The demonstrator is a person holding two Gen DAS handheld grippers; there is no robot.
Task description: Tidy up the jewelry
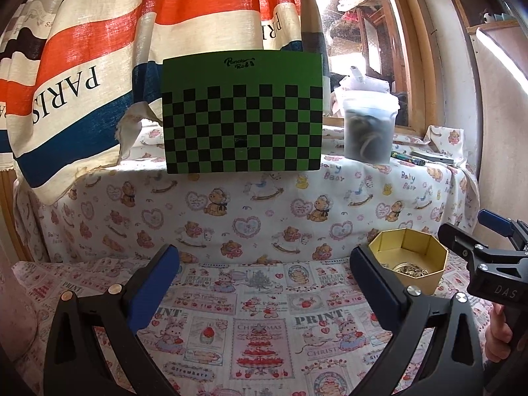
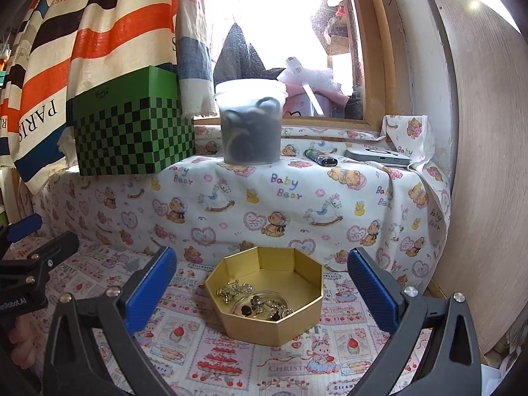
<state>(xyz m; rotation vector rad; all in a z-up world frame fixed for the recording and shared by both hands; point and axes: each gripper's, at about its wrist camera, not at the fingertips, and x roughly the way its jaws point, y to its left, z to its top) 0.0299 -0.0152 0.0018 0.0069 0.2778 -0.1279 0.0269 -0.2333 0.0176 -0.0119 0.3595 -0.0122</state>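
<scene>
Left wrist view. The left gripper [image 1: 264, 283] hangs over bare printed cloth [image 1: 264, 323], jaws spread wide and holding nothing. The gold octagonal tin [image 1: 425, 277] sits just past the right-hand jaw, its rim partly hidden by that jaw; a little of the jewelry [image 1: 409, 270] shows on its floor. The right gripper [image 1: 488, 250] enters at the right edge, near the tin; from here its jaw state cannot be told. The green checkered box [image 1: 242, 115] and the lidded plastic tub [image 1: 369, 128] stand on the raised ledge behind, well apart from the working area.

Right wrist view. The right gripper [image 2: 262, 287] frames the gold octagonal tin [image 2: 274, 323] squarely between its released, empty jaws, probably lined up for a reach into it. The jewelry [image 2: 254, 300] lies loose in the tin, crowded toward the near wall. The tin's upright walls limit a sideways approach; entry from above is open. Cloth lies free on every side of the tin, with the draped ledge front just behind it. The left gripper [image 2: 26, 250] shows at the left edge.
</scene>
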